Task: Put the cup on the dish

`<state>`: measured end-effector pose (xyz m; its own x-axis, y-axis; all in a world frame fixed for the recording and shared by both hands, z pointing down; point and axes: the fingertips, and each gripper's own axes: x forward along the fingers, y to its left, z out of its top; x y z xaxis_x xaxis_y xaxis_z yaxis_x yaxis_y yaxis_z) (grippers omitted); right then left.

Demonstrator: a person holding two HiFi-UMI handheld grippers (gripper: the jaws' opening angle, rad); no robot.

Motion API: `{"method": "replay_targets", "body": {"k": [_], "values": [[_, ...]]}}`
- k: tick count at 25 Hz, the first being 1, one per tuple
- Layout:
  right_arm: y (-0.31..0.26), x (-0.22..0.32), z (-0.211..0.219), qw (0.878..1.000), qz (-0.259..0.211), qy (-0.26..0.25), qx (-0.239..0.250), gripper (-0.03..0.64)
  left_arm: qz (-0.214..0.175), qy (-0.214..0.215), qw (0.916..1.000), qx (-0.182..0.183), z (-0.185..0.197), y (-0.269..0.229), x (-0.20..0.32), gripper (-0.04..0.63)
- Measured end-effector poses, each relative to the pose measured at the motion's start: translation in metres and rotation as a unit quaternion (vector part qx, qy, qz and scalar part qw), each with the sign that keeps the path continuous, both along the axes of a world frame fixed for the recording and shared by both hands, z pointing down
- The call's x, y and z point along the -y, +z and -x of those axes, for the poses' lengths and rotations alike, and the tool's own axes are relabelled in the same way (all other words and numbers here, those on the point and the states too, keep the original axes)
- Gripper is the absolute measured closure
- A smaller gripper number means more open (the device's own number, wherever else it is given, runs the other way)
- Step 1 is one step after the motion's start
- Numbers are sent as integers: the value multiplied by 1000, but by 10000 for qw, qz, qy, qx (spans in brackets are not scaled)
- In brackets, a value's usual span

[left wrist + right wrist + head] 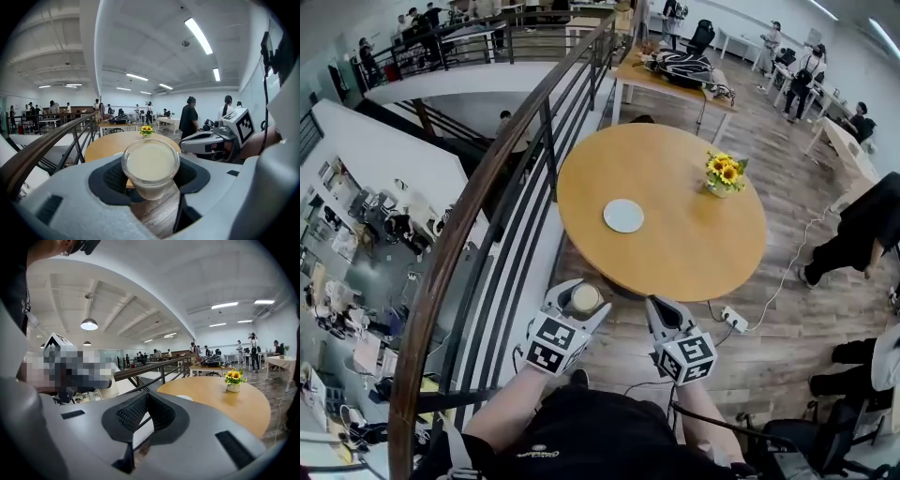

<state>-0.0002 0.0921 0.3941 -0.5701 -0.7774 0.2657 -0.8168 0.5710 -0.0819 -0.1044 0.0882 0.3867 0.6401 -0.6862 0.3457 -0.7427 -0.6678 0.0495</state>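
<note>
A clear glass cup [584,298] filled with a creamy liquid sits upright between the jaws of my left gripper [582,291], short of the table's near edge. In the left gripper view the dark pads press on both sides of the cup [150,166], so the left gripper [150,177] is shut on it. The small white dish [623,216] lies near the middle of the round wooden table [684,258]; the right gripper view shows this dish [184,398] too. My right gripper [660,307], beside the left one, is shut with nothing in it [146,398].
A small vase of sunflowers [724,173] stands at the table's far right. A dark metal railing with a wooden handrail [487,187] runs along the left over a drop to a lower floor. A power strip [733,321] lies on the floor; a person [862,230] stands at right.
</note>
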Motion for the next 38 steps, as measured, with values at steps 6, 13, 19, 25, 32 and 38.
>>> {"method": "replay_targets", "body": {"k": [6,13,19,25,32,38], "values": [[3,29,39,9998,174,61,-112,609,209,105,9997,8,41,4,37,333],[16,75,30,9992,350,137,-100,609,367,113,9993,-17,39,14,80,333],[21,138,14,9994,343,-69,11,609,426,-58,9990,88,20,20,137,333],[15,200,-32,9994,191,-251,150,609,355,-294,9988,133,-26,17,194,333],[-2,241,-69,9988,25,-446,210,609,156,-458,9988,83,-69,-7,228,333],[-4,268,-78,9983,-46,-546,180,609,129,-540,9984,102,-81,-4,254,333]]}}
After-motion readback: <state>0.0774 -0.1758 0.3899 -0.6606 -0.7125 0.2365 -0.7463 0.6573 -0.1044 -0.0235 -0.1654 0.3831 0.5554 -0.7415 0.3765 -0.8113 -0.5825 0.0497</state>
